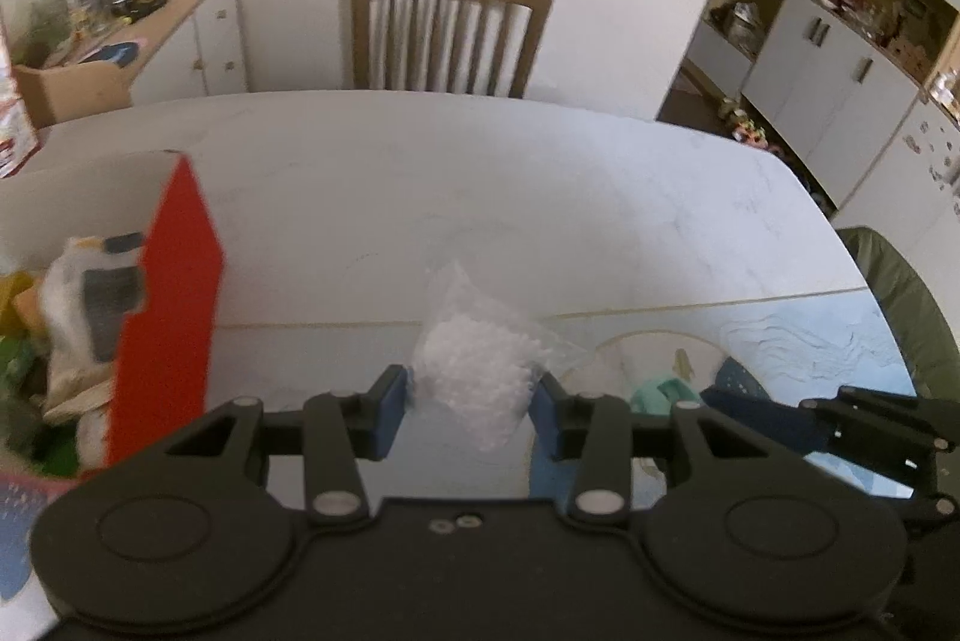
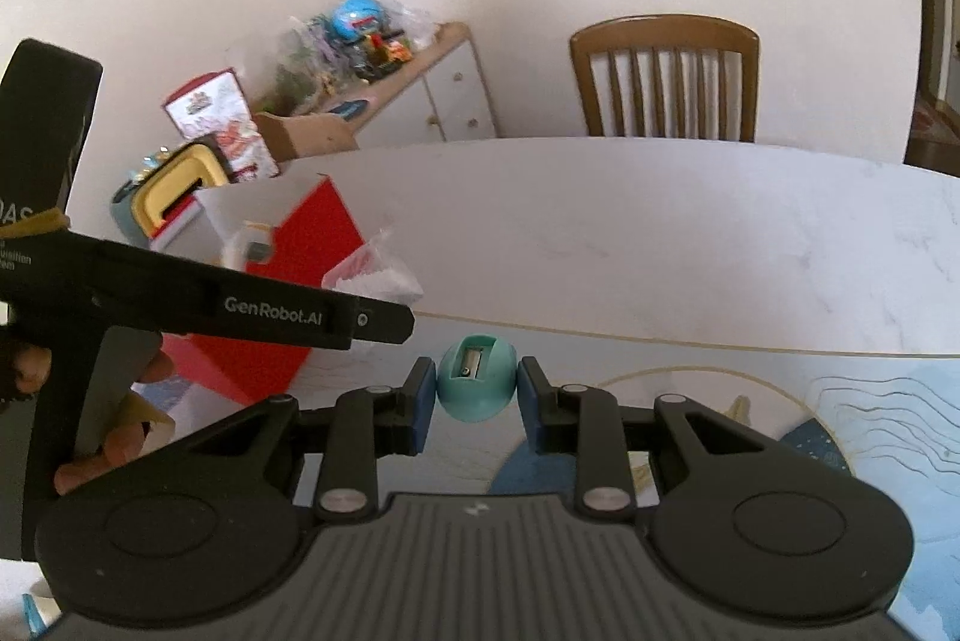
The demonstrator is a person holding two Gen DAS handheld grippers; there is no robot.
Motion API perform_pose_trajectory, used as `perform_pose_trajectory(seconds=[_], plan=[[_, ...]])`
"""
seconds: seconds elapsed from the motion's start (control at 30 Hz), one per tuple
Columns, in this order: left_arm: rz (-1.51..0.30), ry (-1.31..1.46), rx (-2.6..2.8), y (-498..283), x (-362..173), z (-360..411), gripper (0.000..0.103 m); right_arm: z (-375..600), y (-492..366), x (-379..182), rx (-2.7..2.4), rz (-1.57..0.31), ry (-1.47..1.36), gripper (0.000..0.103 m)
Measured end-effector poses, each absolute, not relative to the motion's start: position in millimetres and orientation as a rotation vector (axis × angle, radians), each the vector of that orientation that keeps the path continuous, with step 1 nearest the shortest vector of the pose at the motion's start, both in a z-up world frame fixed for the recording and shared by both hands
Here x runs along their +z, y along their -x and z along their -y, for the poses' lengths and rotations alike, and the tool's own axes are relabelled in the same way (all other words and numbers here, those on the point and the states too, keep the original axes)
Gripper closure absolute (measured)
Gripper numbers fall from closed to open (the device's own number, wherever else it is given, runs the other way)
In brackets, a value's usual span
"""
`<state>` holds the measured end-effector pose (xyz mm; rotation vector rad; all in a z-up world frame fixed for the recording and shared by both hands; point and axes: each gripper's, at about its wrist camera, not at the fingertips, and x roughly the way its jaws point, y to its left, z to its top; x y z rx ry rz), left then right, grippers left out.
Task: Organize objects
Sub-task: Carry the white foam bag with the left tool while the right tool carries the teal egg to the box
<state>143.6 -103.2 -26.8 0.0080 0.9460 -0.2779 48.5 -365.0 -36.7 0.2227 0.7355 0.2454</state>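
- Gripping both loads at once, the two tongs are each clenched on something: the left gripper (image 1: 469, 404) has its blue pads pressed into a clear bag of white pellets (image 1: 474, 371), and the right gripper (image 2: 475, 395) pinches a small teal egg-shaped sharpener (image 2: 476, 384).
- The relation that matters next, as I judge it, is the red box (image 1: 165, 335): it stands open-topped on the white table (image 1: 540, 197) to the left of the left gripper, close beside it, with jumbled items already inside.
- The left hand is plainly the nearer of the two to that box (in the right wrist view the left tool (image 2: 252, 308) sits between the right gripper and the box (image 2: 282, 293)).
- The bag is off the table, upright between the pads, its bulk bulging above and ahead of the fingertips; its long axis runs away from the camera.
- The sharpener sits crosswise between the right pads, blade slot facing up toward the camera, clear of the patterned mat (image 2: 870, 419) below.
- A likely next move is carrying the bag leftward over the box rim; the soft bag could sag or snag on the box's wall.
- A chair (image 1: 447, 35) stands at the table's far side, well apart.
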Motion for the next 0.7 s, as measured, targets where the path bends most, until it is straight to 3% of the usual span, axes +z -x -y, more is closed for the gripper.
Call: perform_pose_trajectory(seconds=[0.7], plan=[[-0.968,0.056,-0.197,-110,9,-9,0.061,256,-44,7,0.335,-0.701,-0.139,0.074]])
